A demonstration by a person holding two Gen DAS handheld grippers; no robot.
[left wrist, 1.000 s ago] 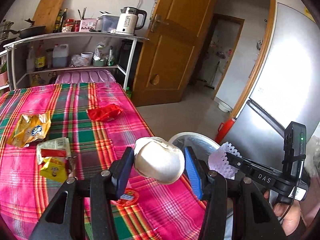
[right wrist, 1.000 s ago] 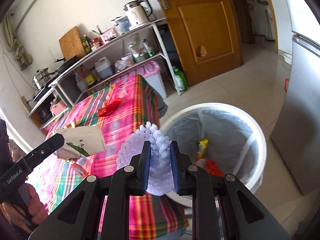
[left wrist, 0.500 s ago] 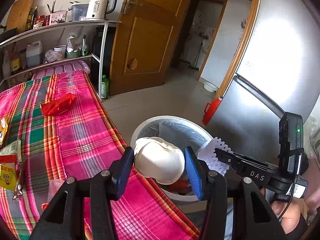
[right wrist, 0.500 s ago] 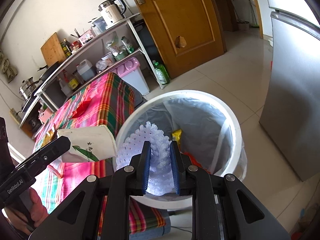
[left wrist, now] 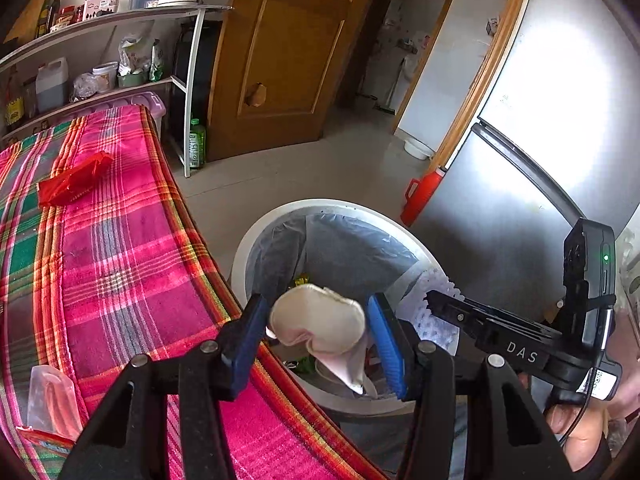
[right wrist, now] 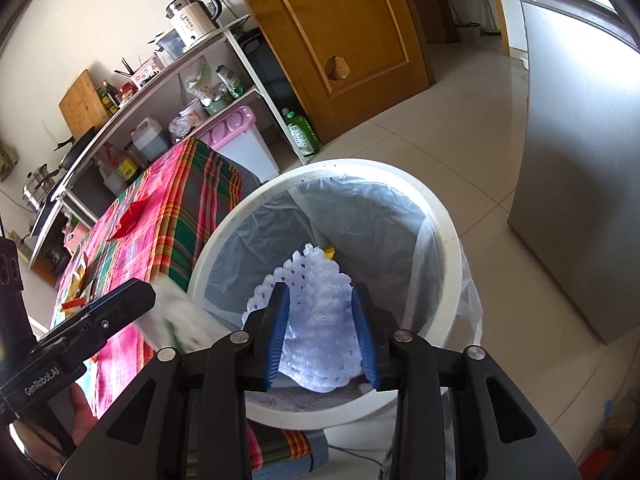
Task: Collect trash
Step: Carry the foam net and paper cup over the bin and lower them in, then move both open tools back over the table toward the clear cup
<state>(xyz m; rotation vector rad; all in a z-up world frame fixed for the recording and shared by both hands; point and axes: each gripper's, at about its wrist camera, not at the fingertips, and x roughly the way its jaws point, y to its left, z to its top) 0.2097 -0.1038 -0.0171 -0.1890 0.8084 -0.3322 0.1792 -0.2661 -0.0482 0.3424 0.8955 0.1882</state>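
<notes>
Holding over bin: one white waste bin (right wrist: 444, 240), lined
Left tongs (left wrist: 318, 338): clasping one crumpled paper cup (left wrist: 320, 322)
Right tongs (right wrist: 320, 330): just widening, one foam fruit net (right wrist: 316, 320) loose between

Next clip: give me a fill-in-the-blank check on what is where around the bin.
The crumpled paper cup sits between the jaws of the ___ claw.
The white bin is lined with a ___ bag.
The wrapper lying on the plaid tablecloth is ___.
Missing words: left; grey; red.
</notes>
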